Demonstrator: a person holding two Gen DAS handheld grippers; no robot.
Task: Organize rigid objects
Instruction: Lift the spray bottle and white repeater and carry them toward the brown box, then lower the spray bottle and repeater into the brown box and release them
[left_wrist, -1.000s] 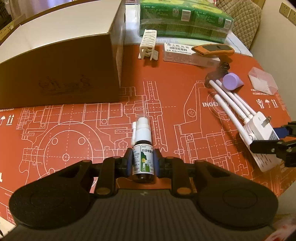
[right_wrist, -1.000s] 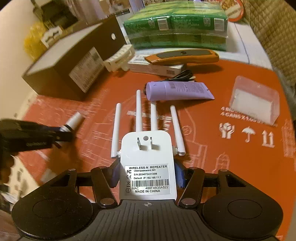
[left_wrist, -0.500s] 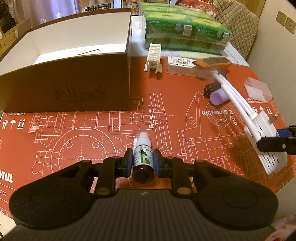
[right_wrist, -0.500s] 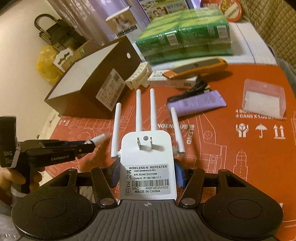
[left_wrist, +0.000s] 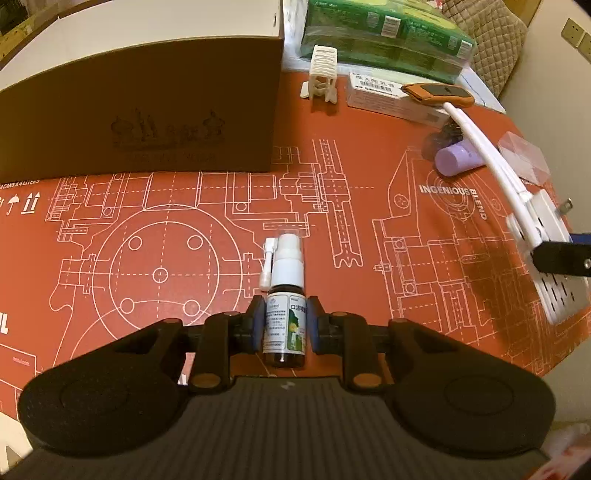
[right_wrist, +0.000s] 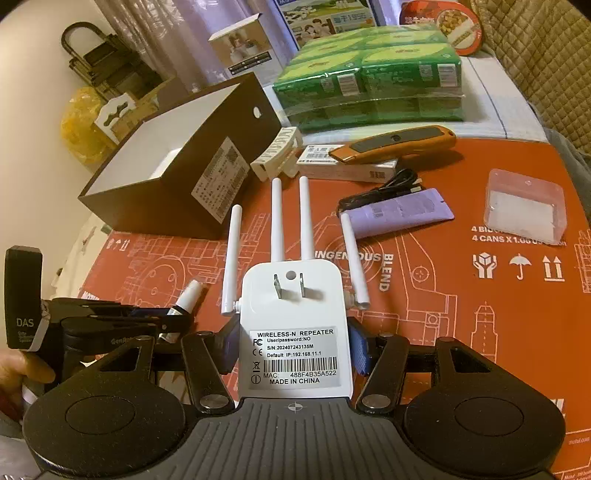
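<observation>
Both tools are loaded: the left gripper clamps a spray bottle and the right gripper grips a wireless repeater, each above the red mat. The brown box at ten o'clock looks nearly empty, though its floor is partly hidden. A utility knife, a purple tube and a clear case lie unsorted at one o'clock.

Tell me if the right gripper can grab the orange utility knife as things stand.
Probably not: the right gripper has its jaws clamped on the white repeater, so nothing is free for the orange utility knife lying on the white box.
</observation>
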